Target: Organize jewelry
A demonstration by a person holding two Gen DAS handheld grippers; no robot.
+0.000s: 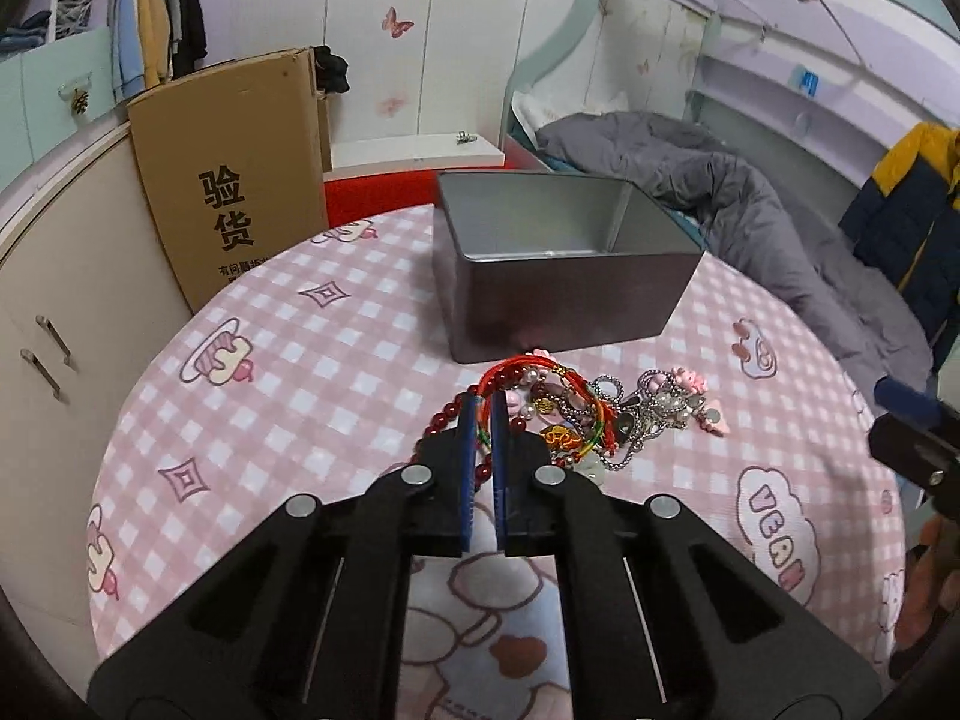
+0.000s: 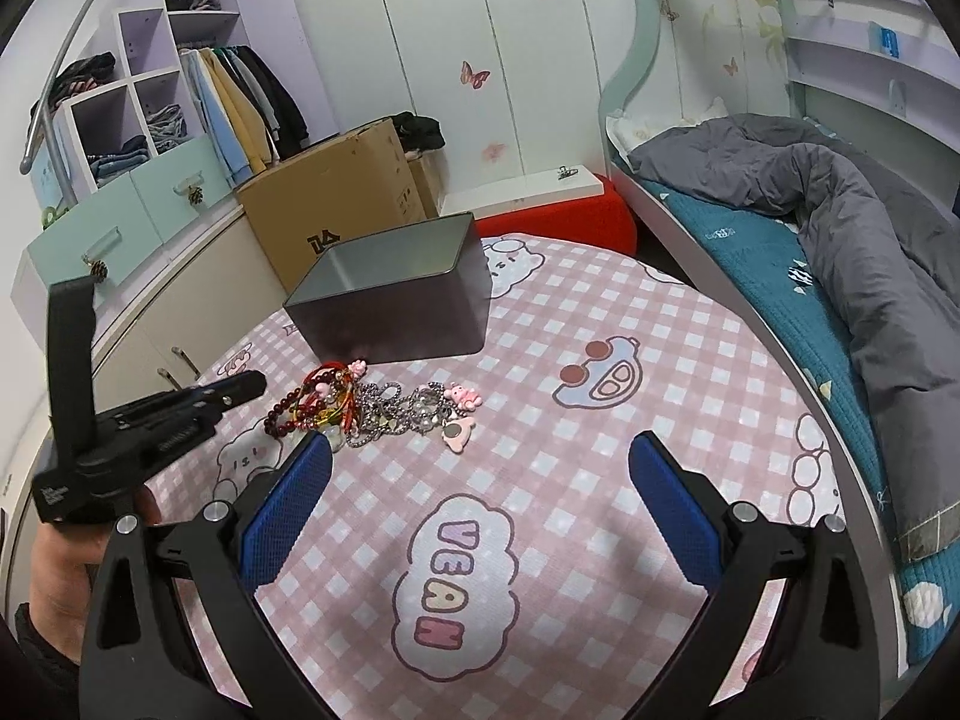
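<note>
A pile of jewelry (image 1: 588,414) lies on the pink checked tablecloth in front of a grey metal tin (image 1: 558,264). It holds red cords, a dark red bead bracelet (image 1: 444,420), silver chains and pink charms. My left gripper (image 1: 485,405) is shut on the red and multicoloured cord bracelet (image 1: 510,372) at the pile's left edge. In the right wrist view the pile (image 2: 372,408) sits in front of the tin (image 2: 390,306). My right gripper (image 2: 480,462) is open and empty, held to the near right of the pile. The left gripper (image 2: 255,384) shows there from the side.
The tin is open and looks empty inside. A cardboard box (image 1: 234,180) stands beyond the table's left edge, beside cabinets (image 1: 54,300). A bed with a grey quilt (image 2: 840,210) runs along the right. A red stool (image 2: 558,216) stands behind the table.
</note>
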